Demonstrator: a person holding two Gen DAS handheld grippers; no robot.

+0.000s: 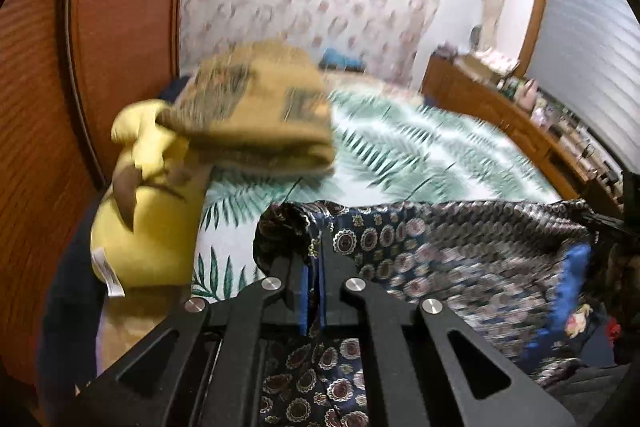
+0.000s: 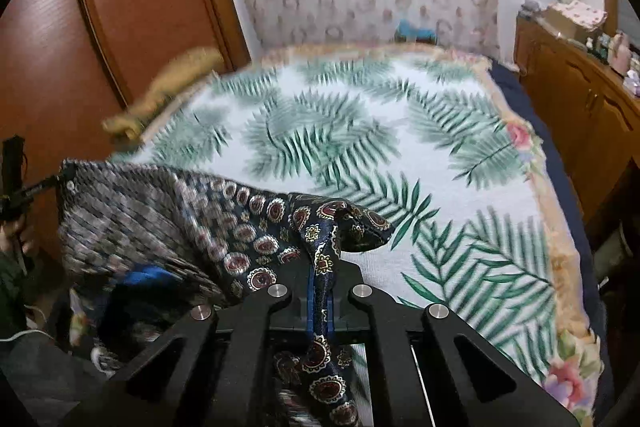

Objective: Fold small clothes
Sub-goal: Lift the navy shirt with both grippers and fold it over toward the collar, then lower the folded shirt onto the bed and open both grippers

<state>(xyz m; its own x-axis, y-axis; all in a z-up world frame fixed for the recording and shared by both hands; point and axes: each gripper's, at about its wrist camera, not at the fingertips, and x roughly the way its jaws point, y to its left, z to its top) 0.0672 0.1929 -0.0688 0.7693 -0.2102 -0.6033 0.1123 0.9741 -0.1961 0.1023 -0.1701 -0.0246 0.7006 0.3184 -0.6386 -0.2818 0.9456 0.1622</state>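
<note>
A dark blue patterned garment with round medallions hangs stretched between both grippers above the bed. My left gripper is shut on one bunched corner of it, with cloth trailing under the fingers. In the right wrist view the same garment runs off to the left, and my right gripper is shut on its other corner, a fold poking out past the fingertips. The left gripper shows small at the far left edge, gripping the far corner.
A bedspread with green palm leaves covers the bed. A yellow plush toy and a folded tan cloth lie at its left side by the wooden door. A wooden dresser with small items stands to the right.
</note>
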